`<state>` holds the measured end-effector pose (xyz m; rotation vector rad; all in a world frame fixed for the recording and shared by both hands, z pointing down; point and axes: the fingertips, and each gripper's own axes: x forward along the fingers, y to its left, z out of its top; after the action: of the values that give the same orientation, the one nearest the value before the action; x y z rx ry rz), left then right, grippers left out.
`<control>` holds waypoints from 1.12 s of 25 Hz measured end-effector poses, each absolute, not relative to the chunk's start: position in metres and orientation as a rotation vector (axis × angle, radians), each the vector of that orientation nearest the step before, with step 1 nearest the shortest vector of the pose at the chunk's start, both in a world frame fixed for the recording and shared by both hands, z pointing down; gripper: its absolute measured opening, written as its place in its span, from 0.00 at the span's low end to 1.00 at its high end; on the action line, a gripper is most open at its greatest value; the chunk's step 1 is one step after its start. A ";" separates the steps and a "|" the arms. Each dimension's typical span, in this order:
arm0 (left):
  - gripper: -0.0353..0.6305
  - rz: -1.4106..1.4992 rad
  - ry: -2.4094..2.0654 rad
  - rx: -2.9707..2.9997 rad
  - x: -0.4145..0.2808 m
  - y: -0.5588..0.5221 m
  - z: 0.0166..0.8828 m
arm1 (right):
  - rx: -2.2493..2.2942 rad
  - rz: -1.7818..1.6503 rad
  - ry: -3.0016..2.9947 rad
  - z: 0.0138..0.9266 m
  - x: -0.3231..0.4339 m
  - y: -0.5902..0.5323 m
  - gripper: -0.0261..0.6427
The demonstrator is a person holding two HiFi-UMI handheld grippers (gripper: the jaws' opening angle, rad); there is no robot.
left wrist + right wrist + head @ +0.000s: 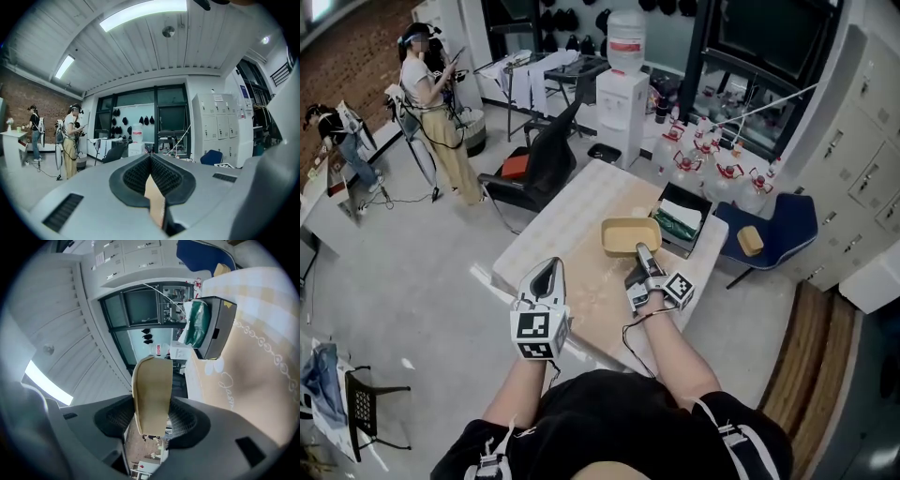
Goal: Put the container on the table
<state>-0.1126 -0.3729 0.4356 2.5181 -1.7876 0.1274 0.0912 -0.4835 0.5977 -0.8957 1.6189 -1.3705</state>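
right gripper point(643, 253): jaws closed on the near wall of the tan container point(630, 236); its own view shows the wall's edge pinched between both pads. the head view alone places the container over the cloth-covered table point(567, 220), just beside a black bin point(710, 223); whether its base touches the cloth cannot be told. the right gripper view, rolled sideways, shows the bin's outer wall and a green bundle point(194, 326) inside it. left gripper point(549, 268): tips brought together, nothing gripped, a tan sliver showing in the gap behind them. it sits by the table's near left corner, and its view shows a person point(70, 140) standing across the room
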 end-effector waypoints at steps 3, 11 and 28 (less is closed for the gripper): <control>0.07 0.133 -1.793 2.512 -0.116 -0.378 0.438 | -0.916 -1.426 1.612 0.627 0.088 -0.495 0.40; 0.07 0.170 -1.803 2.463 -0.119 -0.383 0.452 | -1.054 -1.560 1.530 0.694 0.093 -0.504 0.40; 0.07 0.184 -1.776 2.435 -0.125 -0.383 0.469 | -1.217 -1.746 1.421 0.762 0.090 -0.483 0.41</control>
<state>-0.1246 -0.3834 0.4694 2.4354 -1.7757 0.1835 0.0904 -0.4834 0.7615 -1.2172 1.4209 -1.7458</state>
